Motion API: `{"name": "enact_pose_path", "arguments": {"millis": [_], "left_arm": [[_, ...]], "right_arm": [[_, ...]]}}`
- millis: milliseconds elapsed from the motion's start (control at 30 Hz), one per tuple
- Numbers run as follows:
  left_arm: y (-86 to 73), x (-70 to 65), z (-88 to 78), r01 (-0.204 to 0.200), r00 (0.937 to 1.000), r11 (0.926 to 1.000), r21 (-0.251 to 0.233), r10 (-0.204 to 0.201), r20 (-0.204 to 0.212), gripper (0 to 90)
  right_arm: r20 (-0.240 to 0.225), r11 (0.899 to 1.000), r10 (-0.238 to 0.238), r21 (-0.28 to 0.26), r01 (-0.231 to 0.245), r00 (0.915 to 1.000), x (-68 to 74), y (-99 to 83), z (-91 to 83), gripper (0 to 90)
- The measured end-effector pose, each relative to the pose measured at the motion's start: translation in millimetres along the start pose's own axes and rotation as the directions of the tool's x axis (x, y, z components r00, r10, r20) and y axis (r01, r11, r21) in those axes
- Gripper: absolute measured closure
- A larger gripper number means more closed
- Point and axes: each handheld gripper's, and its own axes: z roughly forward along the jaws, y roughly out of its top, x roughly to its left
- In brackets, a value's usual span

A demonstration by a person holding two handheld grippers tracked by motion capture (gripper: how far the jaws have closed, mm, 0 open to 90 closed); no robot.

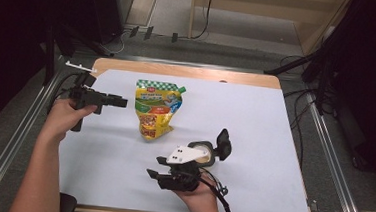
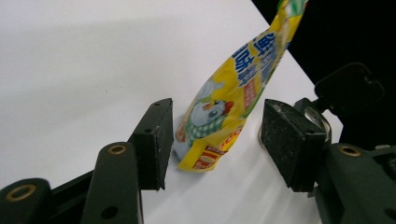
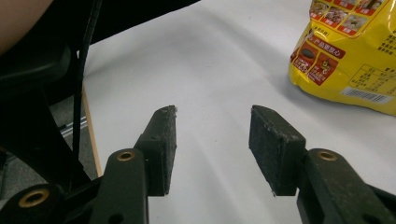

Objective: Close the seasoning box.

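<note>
The jaws of the left gripper (image 2: 215,140) are being held released, with a gap on either side of the yellow sauce pouch (image 2: 229,105) seen beyond and between them in the left gripper view; neither pad is being pressed against it. The jaws of the right gripper (image 3: 212,149) are likewise being held apart over bare white surface, with nothing being grasped.

The yellow sauce pouch (image 1: 155,109) is being shown lying flat near the middle of the tabletop (image 1: 255,115), its green-checked top and spout pointing away from the person and its yellow lower end pointing toward them. In the right gripper view its lower corner (image 3: 355,51) is being seen at the upper right, well apart from the pads.

In the high view the left gripper (image 1: 113,101) is being held level just left of the pouch, pointed toward it. The right gripper (image 1: 163,177) is being held near the front edge, pointed left. A round container with an open black lid (image 1: 210,150) is being shown just beside it, right of the pouch.
</note>
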Motion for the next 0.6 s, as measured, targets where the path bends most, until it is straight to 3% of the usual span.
{"name": "enact_pose_path", "arguments": {"millis": [200,400,600], "left_arm": [[-1.8,5.9,5.3,0.026,0.9996,0.9997,0.003,-0.026,0.005,41.7],[-3.4,9.6,10.3,0.024,0.9993,0.9996,0.016,-0.024,-0.027,40.7],[-5.8,17.3,15.9,0.033,0.9993,0.9992,0.021,-0.033,-0.017,40.7]], "right_arm": [[0.010,1.000,0.007,0.004,-0.007,0.9999,-3.1,4.6,-5.6,53.7],[0.018,1.000,0.020,0.001,-0.020,0.9996,-6.0,9.7,-14.4,55.6],[0.046,0.999,0.032,-0.014,-0.031,0.9984,-12.1,15.9,-28.2,56.9]]}}
